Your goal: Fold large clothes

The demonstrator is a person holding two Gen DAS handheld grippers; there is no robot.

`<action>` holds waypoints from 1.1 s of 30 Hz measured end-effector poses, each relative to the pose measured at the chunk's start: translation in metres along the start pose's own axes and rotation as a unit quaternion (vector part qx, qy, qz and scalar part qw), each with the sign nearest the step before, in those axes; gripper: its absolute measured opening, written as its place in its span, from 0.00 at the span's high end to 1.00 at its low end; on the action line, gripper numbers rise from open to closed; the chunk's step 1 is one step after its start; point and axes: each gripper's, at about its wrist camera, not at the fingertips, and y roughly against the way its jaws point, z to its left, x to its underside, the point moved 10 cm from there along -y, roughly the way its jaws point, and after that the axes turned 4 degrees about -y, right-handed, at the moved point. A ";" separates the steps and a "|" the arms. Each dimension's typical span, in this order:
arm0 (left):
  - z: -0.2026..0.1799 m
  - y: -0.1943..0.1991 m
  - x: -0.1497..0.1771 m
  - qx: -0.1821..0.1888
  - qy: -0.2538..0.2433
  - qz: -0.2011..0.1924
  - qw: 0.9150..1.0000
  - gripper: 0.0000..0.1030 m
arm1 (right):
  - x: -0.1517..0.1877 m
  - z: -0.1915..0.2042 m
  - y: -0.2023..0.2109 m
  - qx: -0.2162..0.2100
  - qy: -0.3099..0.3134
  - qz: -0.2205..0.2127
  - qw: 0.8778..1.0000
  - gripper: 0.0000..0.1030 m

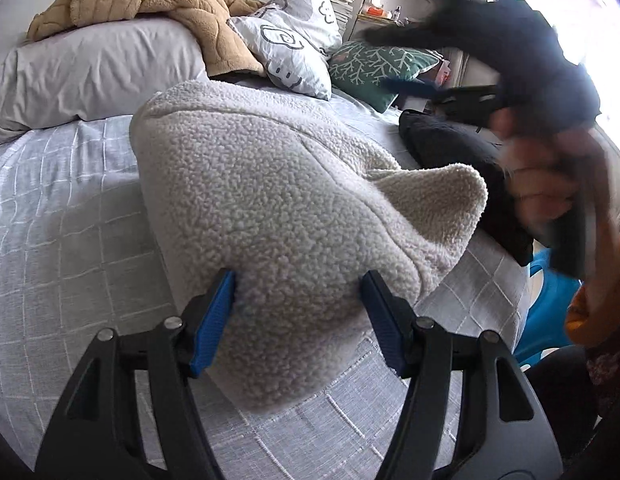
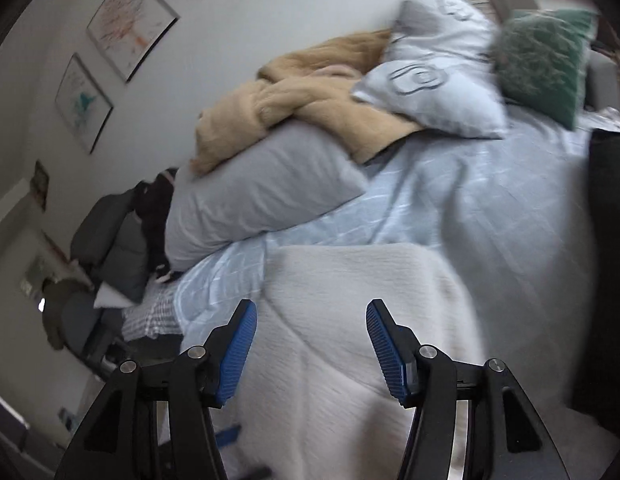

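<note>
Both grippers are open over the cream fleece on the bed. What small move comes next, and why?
Probably ease the left gripper forward and close it on the near edge of the fleece. Its fingers stand apart on either side of that edge, gripping nothing, and the fleece lies bunched with one corner flopped over, so it needs a hold before any fold. The right gripper is open above the fleece, blurred.

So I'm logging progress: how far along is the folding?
Partly done: the cream sherpa fleece garment lies bunched on the blue checked bedspread, one flap turned over. In hand: nothing; left tool and right tool are open over it. Left: flattening, final folds, and the black garment beyond.
</note>
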 end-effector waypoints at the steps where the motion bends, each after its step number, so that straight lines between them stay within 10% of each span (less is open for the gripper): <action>1: 0.000 0.000 0.000 -0.002 -0.001 0.000 1.000 0.36 | 0.005 0.000 -0.009 0.000 0.002 0.002 1.000 0.43; 5: -0.001 0.002 0.002 0.015 -0.003 0.003 1.000 0.36 | 0.041 -0.065 -0.069 0.095 -0.002 0.036 0.995 0.46; 10: -0.003 0.009 -0.021 0.011 -0.026 -0.013 1.000 0.36 | 0.057 -0.112 -0.067 0.050 -0.081 0.026 0.995 0.47; 17: 0.044 -0.042 -0.081 -0.078 0.002 -0.025 0.997 0.36 | 0.051 -0.132 -0.051 0.148 -0.052 0.044 0.987 0.43; 21: 0.072 -0.105 -0.067 -0.126 0.011 0.012 0.992 0.28 | 0.071 -0.170 -0.059 0.119 -0.125 0.066 0.983 0.34; 29: 0.084 -0.072 -0.052 -0.091 0.077 0.045 0.992 0.18 | 0.072 -0.175 -0.064 0.102 -0.163 0.131 0.973 0.25; 33: 0.091 -0.052 -0.018 -0.006 0.229 0.093 0.969 0.18 | 0.075 -0.175 -0.055 0.094 -0.186 0.168 0.963 0.23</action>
